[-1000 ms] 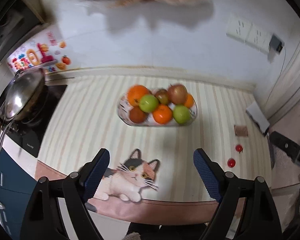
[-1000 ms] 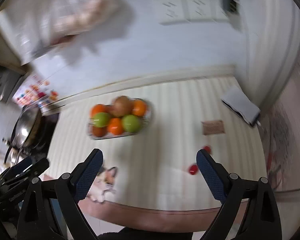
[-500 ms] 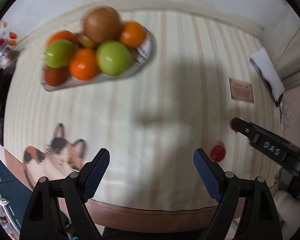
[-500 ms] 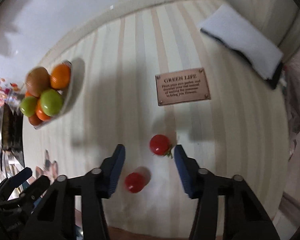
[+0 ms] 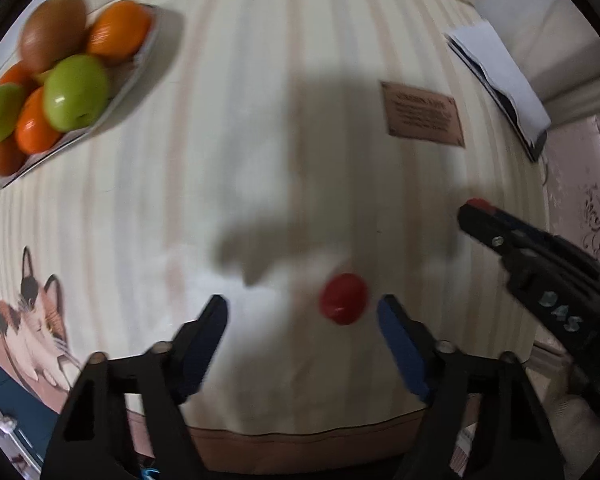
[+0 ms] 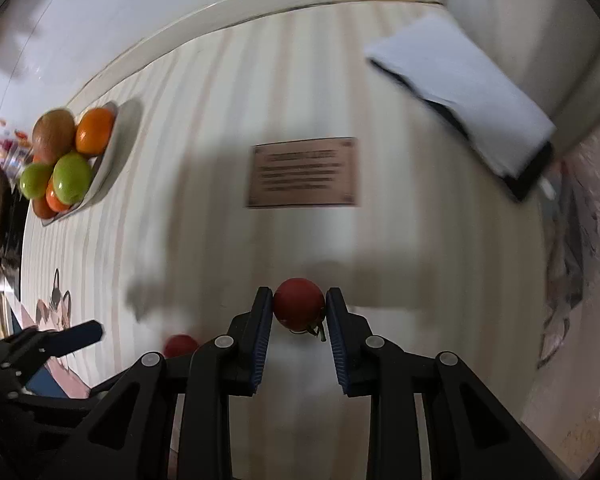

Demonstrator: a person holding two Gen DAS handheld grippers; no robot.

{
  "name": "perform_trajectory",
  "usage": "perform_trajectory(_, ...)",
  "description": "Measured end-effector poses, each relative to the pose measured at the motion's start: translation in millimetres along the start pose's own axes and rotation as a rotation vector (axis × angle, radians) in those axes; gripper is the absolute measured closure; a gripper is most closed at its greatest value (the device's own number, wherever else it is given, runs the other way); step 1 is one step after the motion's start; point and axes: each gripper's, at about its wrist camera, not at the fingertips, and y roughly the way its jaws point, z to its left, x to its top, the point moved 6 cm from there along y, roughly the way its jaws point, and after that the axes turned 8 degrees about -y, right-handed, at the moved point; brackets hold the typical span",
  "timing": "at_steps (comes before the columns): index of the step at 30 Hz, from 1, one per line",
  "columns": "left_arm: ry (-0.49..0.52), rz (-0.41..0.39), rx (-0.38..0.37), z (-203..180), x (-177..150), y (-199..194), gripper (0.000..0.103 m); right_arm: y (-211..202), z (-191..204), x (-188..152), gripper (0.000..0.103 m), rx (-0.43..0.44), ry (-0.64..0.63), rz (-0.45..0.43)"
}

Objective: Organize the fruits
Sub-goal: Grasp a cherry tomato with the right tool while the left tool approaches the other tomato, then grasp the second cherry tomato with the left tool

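Two small red tomatoes lie on the striped tablecloth. My right gripper (image 6: 299, 308) is shut on one tomato (image 6: 299, 303), which has a green stem, both pads touching it. My left gripper (image 5: 302, 314) is open, with the other tomato (image 5: 343, 298) between its fingers, close to the right finger (image 5: 396, 332) and apart from it. That tomato also shows in the right wrist view (image 6: 180, 345). A white dish (image 5: 80, 130) heaped with oranges, green apples and a brown fruit stands at the far left, and shows in the right wrist view (image 6: 108, 160).
A brown plaque (image 6: 302, 172) with writing lies on the cloth beyond the tomatoes. A white-and-black folded item (image 6: 468, 100) lies at the far right by the wall. A cat print (image 5: 36, 320) marks the cloth near the front edge.
Both grippers have moved down to the tomatoes. The right gripper has shut on its tomato. The left gripper has narrowed and come around the other tomato.
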Motion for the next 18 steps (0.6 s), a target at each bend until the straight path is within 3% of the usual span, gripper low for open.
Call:
perform_trajectory(8,0.079,0.016,0.023,-33.6,-2.1,16.0,0.061,-11.0,-32.4,-4.2,0.073,-0.023,0.052,-0.008)
perform_trajectory(16,0.102,0.008,0.025,-53.9,1.2,23.0,0.077,-21.1,-36.0,-1.7,0.073,-0.031,0.044,-0.026)
perform_trajectory(18,0.105,0.008,0.016,-55.8,-4.4,23.9,0.077,-22.4,-35.5,-2.0,0.073,-0.033,0.040,-0.026)
